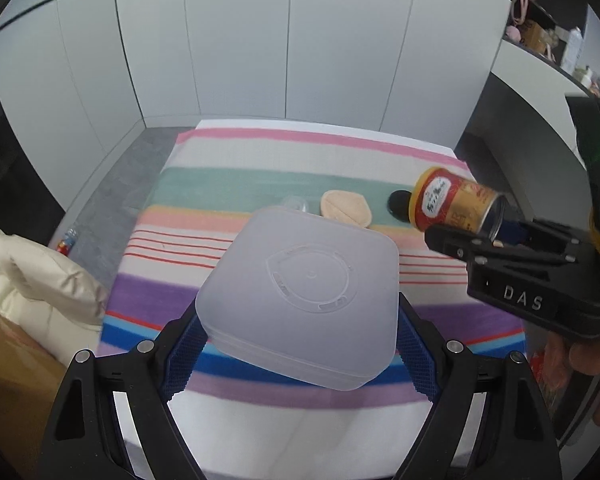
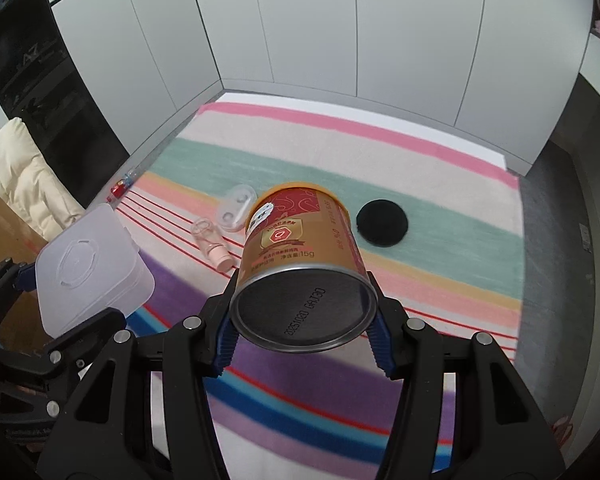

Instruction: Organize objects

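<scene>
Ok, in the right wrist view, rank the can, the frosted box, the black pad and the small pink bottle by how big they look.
1. Can, though it is nearest the camera.
2. Frosted box.
3. Black pad.
4. Pink bottle.
The pad and bottle look alike in extent, so their order is unsure.

Frosted, translucent plastic on the square box (image 1: 300, 300), smooth and matt, with a moulded ring pressed into its face. Glossy printed wrap in gold and red round the can (image 2: 300, 248); dull grey metal on its base, shiny at the rolled rim. Soft woven cloth, striped and matt, over the table (image 2: 440, 184). Black matt sponge or felt, finely rough, on the round pad (image 2: 382, 218) at two o'clock from the can. Clear glossy plastic on the small case (image 2: 236, 206) at ten o'clock. Matt black plastic on both gripper frames, ribbed blue rubbery pads (image 2: 382, 344), bright metal screw heads. Puffy cream quilted fabric (image 2: 24, 176) at far left, with brown cardboard (image 2: 4, 232) below it.
</scene>
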### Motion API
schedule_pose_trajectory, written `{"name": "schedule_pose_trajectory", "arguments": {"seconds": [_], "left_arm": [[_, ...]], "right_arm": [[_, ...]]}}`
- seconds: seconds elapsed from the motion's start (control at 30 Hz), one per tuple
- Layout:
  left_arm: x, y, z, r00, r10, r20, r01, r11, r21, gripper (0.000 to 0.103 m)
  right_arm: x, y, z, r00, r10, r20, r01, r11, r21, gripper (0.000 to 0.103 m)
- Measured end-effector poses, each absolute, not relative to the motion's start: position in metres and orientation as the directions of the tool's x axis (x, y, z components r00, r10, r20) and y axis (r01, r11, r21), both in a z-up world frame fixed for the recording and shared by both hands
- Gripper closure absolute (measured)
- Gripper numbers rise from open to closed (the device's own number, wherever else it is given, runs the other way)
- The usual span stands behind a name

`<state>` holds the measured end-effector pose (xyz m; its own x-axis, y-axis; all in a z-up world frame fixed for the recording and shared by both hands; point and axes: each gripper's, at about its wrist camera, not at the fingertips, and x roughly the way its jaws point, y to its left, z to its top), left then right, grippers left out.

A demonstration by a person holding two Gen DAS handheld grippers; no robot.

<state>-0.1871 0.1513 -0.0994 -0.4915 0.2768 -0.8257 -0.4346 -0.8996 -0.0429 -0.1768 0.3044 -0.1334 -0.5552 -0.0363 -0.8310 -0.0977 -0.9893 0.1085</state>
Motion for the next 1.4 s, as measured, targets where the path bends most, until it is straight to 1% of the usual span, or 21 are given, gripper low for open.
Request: {"name": "schedule_pose_trajectory", "arguments": {"seconds": [0.07, 0.17, 0.3, 0.43, 0.6, 0.67, 0.73, 0.9, 1.0, 1.1, 1.33, 1.4], "left_arm": [[-0.177, 0.151, -0.089, -0.505, 0.263, -0.822, -0.438, -0.899, -0.019, 0.017], [-0.163, 0.144, -0.072, -0.512, 0.265, -0.817, -0.428, -0.903, -0.024, 0.017], [-0.145, 0.133, -0.052, -0.526, 0.267, -0.807, -0.408, -0.912, -0.036, 0.017], [-0.123, 0.13, -0.033, -0.554, 0.256, -0.792, -0.411, -0.912, -0.007, 0.017], [-0.101, 0.12, -0.018, -0.539, 0.274, -0.796, -0.39, -0.919, -0.052, 0.017], [-0.09, 0.115, -0.014, -0.558, 0.252, -0.791, -0.359, -0.932, -0.043, 0.017], [-0.08, 0.114, -0.011, -0.579, 0.245, -0.778, -0.359, -0.933, -0.026, 0.017], [-0.07, 0.102, -0.004, -0.604, 0.258, -0.754, -0.338, -0.94, -0.05, 0.017], [-0.068, 0.092, -0.003, -0.637, 0.235, -0.734, -0.324, -0.946, -0.022, 0.017], [-0.074, 0.078, -0.004, -0.629, 0.243, -0.738, -0.293, -0.954, -0.064, 0.017], [-0.079, 0.062, -0.004, -0.65, 0.236, -0.722, -0.252, -0.964, -0.088, 0.017], [-0.079, 0.058, -0.006, -0.653, 0.228, -0.722, -0.243, -0.966, -0.085, 0.017]], "right_arm": [[-0.164, 0.305, -0.118, -0.56, -0.041, -0.828, -0.1, -0.988, 0.117, 0.046], [-0.152, 0.299, -0.099, -0.565, -0.044, -0.824, -0.107, -0.986, 0.126, 0.046], [-0.13, 0.29, -0.07, -0.57, -0.022, -0.822, -0.114, -0.988, 0.105, 0.046], [-0.107, 0.28, -0.047, -0.576, -0.013, -0.817, -0.113, -0.989, 0.095, 0.046], [-0.079, 0.269, -0.026, -0.582, 0.005, -0.813, -0.121, -0.989, 0.08, 0.046], [-0.07, 0.266, -0.021, -0.584, 0.012, -0.811, -0.125, -0.989, 0.076, 0.046], [-0.062, 0.261, -0.018, -0.595, 0.024, -0.803, -0.119, -0.991, 0.058, 0.046], [-0.051, 0.254, -0.016, -0.615, 0.01, -0.789, -0.113, -0.991, 0.075, 0.046], [-0.047, 0.252, -0.013, -0.627, 0.006, -0.779, -0.098, -0.993, 0.071, 0.046], [-0.048, 0.251, -0.015, -0.613, -0.02, -0.79, -0.094, -0.991, 0.098, 0.046], [-0.064, 0.216, -0.019, -0.615, -0.038, -0.788, 0.003, -0.999, 0.047, 0.046], [-0.07, 0.211, -0.022, -0.607, -0.055, -0.792, 0.011, -0.998, 0.061, 0.046]]}}
